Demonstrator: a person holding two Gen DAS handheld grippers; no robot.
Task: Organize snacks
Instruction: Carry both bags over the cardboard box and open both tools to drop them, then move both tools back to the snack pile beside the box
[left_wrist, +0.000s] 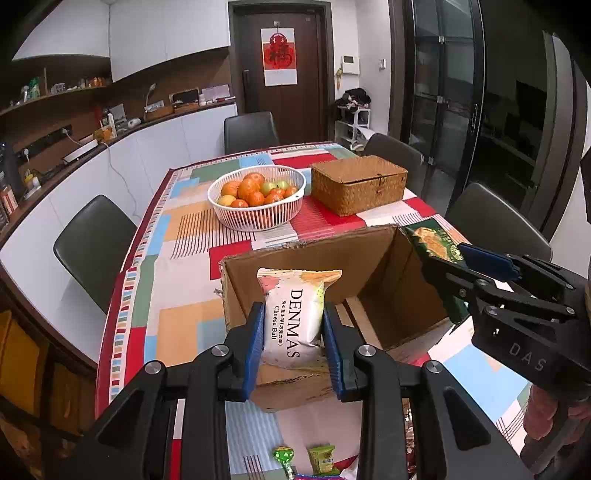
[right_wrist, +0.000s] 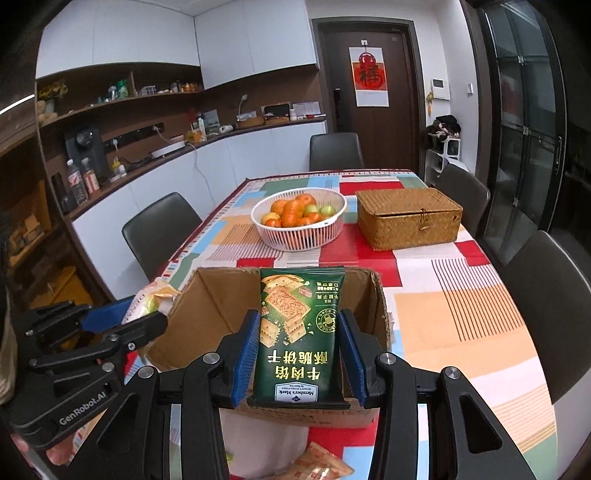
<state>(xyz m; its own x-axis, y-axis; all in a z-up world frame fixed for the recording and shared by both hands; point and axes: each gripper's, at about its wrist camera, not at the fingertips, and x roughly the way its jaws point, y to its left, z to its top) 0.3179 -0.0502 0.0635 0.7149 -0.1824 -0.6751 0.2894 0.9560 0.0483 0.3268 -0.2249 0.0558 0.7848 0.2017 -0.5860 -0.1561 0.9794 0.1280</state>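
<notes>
My left gripper (left_wrist: 294, 314) is shut on a white cheese ball packet (left_wrist: 295, 317), held above the near rim of an open cardboard box (left_wrist: 369, 258). My right gripper (right_wrist: 297, 325) is shut on a dark green cracker packet (right_wrist: 299, 336), which hangs over the same cardboard box (right_wrist: 207, 306). In the left wrist view the right gripper (left_wrist: 448, 258) comes in from the right with the green packet (left_wrist: 432, 242) over the box's right wall. In the right wrist view the left gripper (right_wrist: 144, 314) shows at the left edge with its white packet (right_wrist: 153, 297). The box's floor looks bare.
A white basket of oranges and green fruit (left_wrist: 256, 197) and a lidded wicker box (left_wrist: 358, 182) stand beyond the cardboard box on the patchwork tablecloth (right_wrist: 461, 302). Small snack packets (left_wrist: 321, 459) lie near the table's front edge. Dark chairs (left_wrist: 92, 247) surround the table.
</notes>
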